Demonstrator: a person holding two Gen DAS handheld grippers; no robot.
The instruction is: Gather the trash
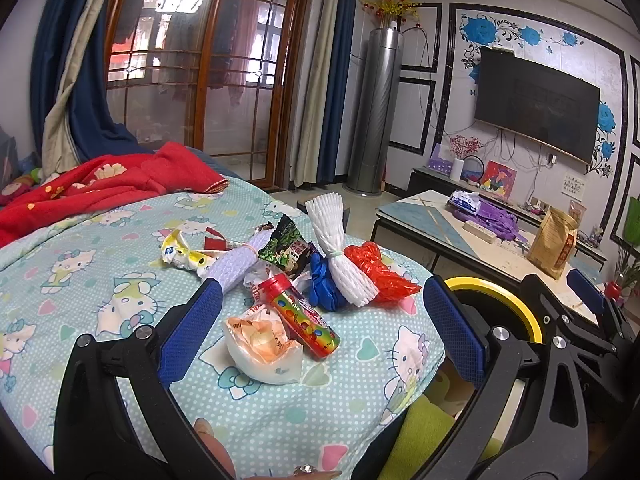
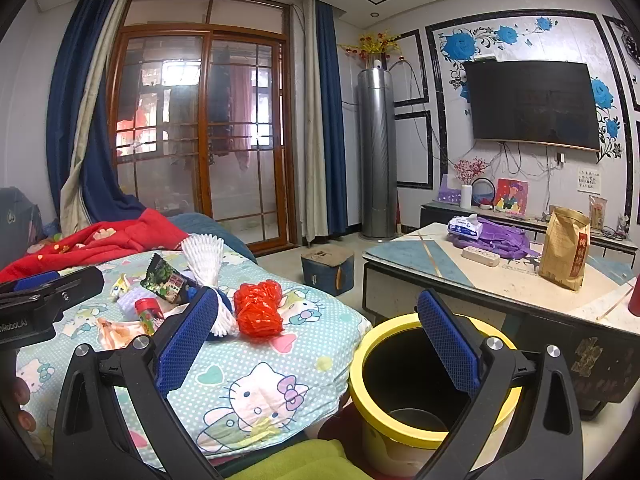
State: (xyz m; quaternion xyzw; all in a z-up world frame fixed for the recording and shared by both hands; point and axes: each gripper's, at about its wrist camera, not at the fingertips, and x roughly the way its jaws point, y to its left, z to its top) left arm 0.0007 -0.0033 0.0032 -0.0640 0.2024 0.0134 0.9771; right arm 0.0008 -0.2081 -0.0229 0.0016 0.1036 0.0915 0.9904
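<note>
The trash is lying in a loose pile on the bed [image 1: 100, 360], near the corner closest to the bin [image 2: 432, 420]. In front are a crumpled wrapper [image 1: 262, 346] and a candy tube [image 1: 304, 314] — they are touching each other. Behind them are a white foam net [image 1: 340, 256], a blue bag [image 1: 320, 280], a red bag [image 1: 380, 268], a green snack pack [image 1: 284, 248] and a yellow wrapper [image 1: 180, 254].

Most of it is looking very light and soft. I am judging that the bags and wrappers are going to crush flat in the grip and may slip, so you are better taking them at a bunched part, not at a thin edge. The tube is stiff and smooth and may roll — take it across the middle. The foam net is springy; the tied waist is the safest place.

Your left gripper [image 1: 320, 332] is hovering over the wrapper and tube with fingers wide apart, holding nothing. Your right gripper [image 2: 316, 340] is also wide and empty, between the bed corner and the bin. The bin is standing on the floor just beside the bed, mouth open; something may be at its bottom, but I cannot tell what. The table [image 2: 440, 268] is standing behind it.
</note>
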